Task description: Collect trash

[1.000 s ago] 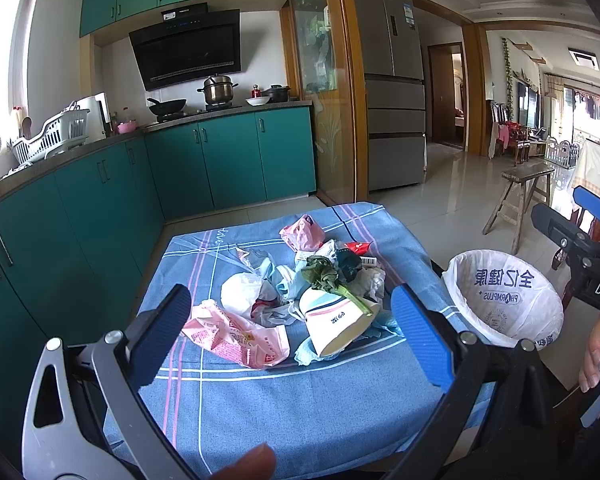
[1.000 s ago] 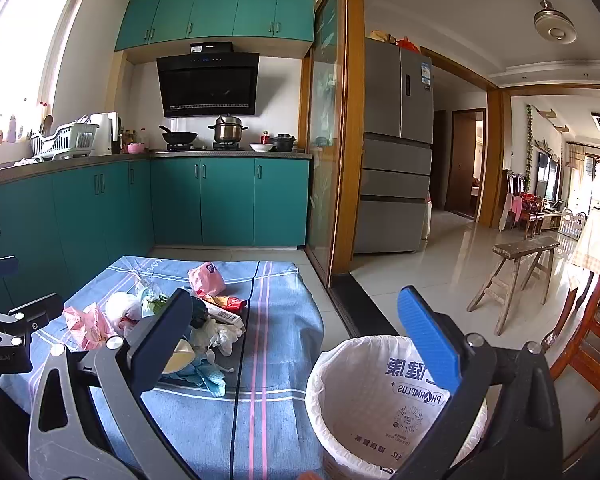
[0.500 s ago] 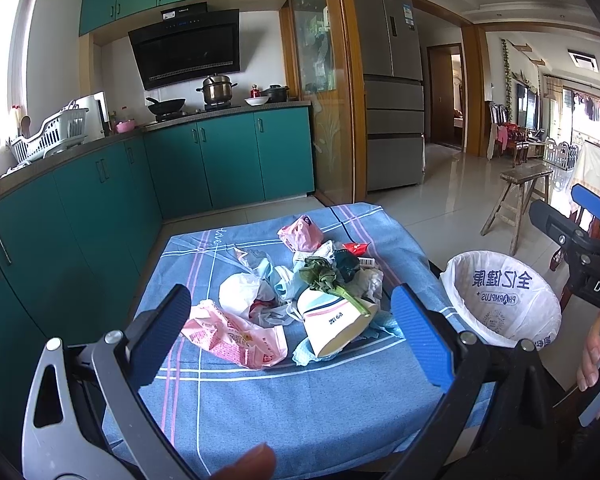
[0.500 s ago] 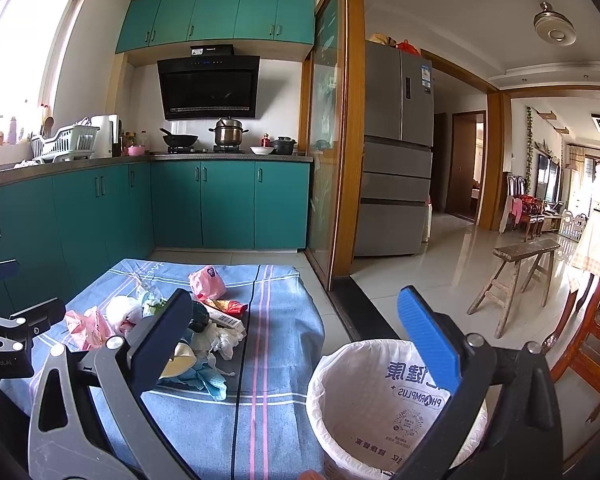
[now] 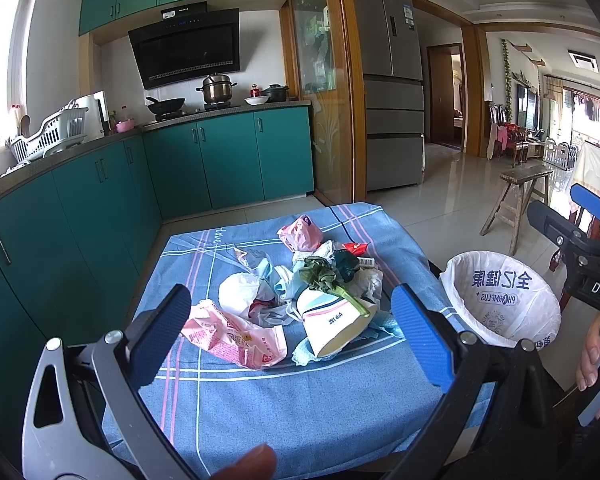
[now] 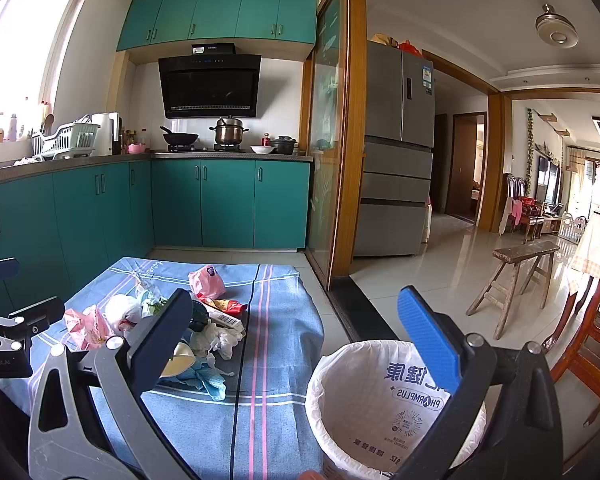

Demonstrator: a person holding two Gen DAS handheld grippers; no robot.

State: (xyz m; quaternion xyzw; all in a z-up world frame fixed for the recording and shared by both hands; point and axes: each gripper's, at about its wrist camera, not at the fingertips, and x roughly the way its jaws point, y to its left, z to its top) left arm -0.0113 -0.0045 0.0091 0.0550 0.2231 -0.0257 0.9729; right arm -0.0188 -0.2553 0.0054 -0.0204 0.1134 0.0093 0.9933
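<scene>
Green kitchen cupboards stand behind the bench (image 5: 260,408), which has a blue checked cloth. Since a second ago almost nothing has changed, so no trash is collected yet. Both the left claw (image 5: 288,340) and right claw (image 6: 296,344) are released and empty. Crumpled bags (image 5: 236,336) and a smooth paper cup (image 5: 336,326) lie piled; the lined bin (image 6: 380,412) waits beside.

Trash pile on a blue cloth, seen past the left gripper (image 5: 290,336).

Jaws spread wide, empty; cup (image 5: 334,322) and pink wrapper (image 5: 236,338) lie ahead between them, bin (image 5: 504,304) to their right.
</scene>
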